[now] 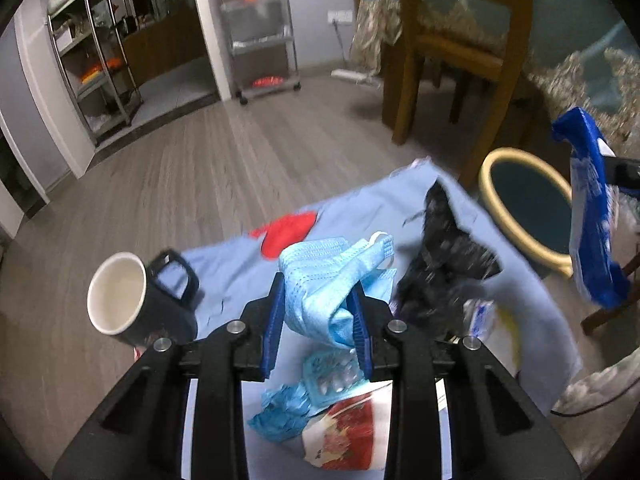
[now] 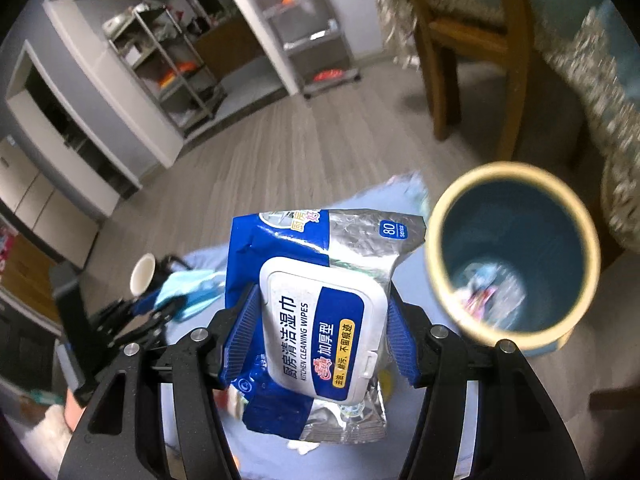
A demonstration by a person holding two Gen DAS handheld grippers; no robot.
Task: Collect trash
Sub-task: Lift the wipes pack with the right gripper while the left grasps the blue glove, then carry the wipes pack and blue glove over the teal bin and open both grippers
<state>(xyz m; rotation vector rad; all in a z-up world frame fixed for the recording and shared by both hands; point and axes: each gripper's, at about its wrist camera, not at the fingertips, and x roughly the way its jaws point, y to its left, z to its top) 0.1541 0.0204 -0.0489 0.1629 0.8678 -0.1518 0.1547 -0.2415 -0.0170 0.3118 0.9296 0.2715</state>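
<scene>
My left gripper [image 1: 318,316] clamps a crumpled light-blue face mask [image 1: 320,276] between its blue fingers [image 1: 273,328], above a blue cloth [image 1: 224,268]. On the cloth: a black mug [image 1: 136,296] at left, a black bag [image 1: 444,264] at right, a blister pack [image 1: 334,376] below. A yellow-rimmed bin [image 1: 528,208] stands beyond, beside a blue wipes pack [image 1: 592,216].

Bin [image 2: 516,248] contents blurred; wipes pack [image 1: 592,216] cut off at the edge

Left gripper [image 1: 320,316] and right gripper [image 2: 320,336], fingers clamped, angled downward.
</scene>
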